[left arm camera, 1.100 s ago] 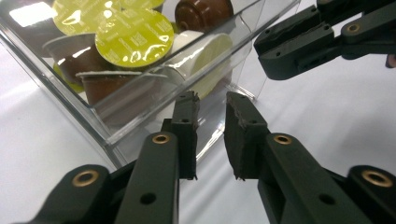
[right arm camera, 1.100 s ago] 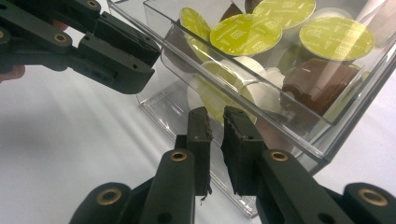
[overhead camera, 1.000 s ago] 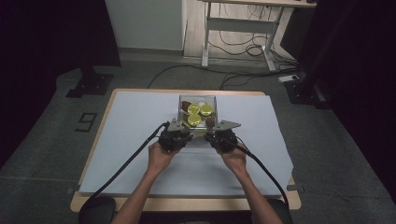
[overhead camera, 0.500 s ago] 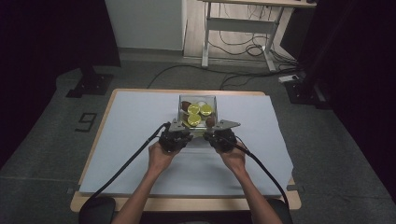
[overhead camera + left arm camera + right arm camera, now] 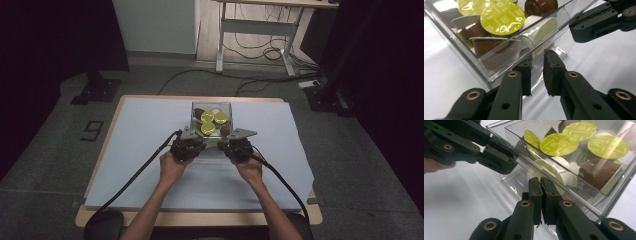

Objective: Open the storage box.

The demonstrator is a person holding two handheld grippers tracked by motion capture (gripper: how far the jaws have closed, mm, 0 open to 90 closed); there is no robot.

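Observation:
A clear plastic box (image 5: 211, 104) holds several coffee capsules: green-lidded ones (image 5: 502, 18), brown ones (image 5: 596, 171) and white ones (image 5: 544, 27). It sits mid-table, and in both gripper views it looks tipped. My left gripper (image 5: 201, 140) is at the box's near side. In the left gripper view its jaws (image 5: 537, 56) are pinched on the clear near wall (image 5: 506, 67), one pad inside the box and one outside. My right gripper (image 5: 224, 141) is beside it, and its jaws (image 5: 540, 181) are pressed together at the same wall (image 5: 574, 202).
A pale cloth (image 5: 140, 130) covers the wooden table (image 5: 300, 220). Black cables (image 5: 135, 175) trail from both grippers toward the near edge. A desk frame (image 5: 255, 30) and floor cables stand beyond the table. Stand bases (image 5: 95, 90) flank the far corners.

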